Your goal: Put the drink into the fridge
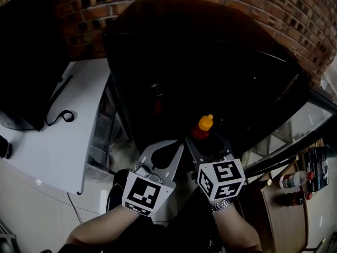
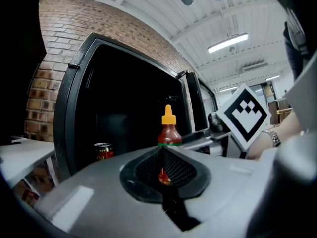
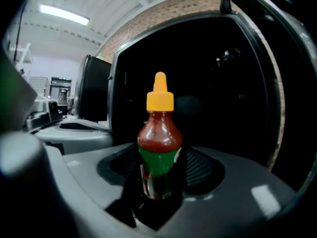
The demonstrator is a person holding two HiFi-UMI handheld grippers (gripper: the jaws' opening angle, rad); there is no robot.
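Right hand-held gripper (image 3: pixel 158 182) clamps bottle (image 3: pixel 159 143) upright, likely against spills, aimed at open dark fridge (image 1: pixel 221 73) for shelving. Alongside, left hand-held gripper (image 2: pixel 163 155) pinched together, empty.

Two hand-held grippers face an open fridge (image 1: pixel 113 73). The right gripper (image 1: pixel 206 140) clasps an upright orange-capped bottle (image 1: pixel 204 124) between its jaws. The left gripper (image 1: pixel 164 151), just beside it, has its jaws drawn together. Ahead of both lies the fridge's dark interior; off the left gripper's outer side, a white countertop (image 1: pixel 52 141) bears a black cable (image 1: pixel 60 117).
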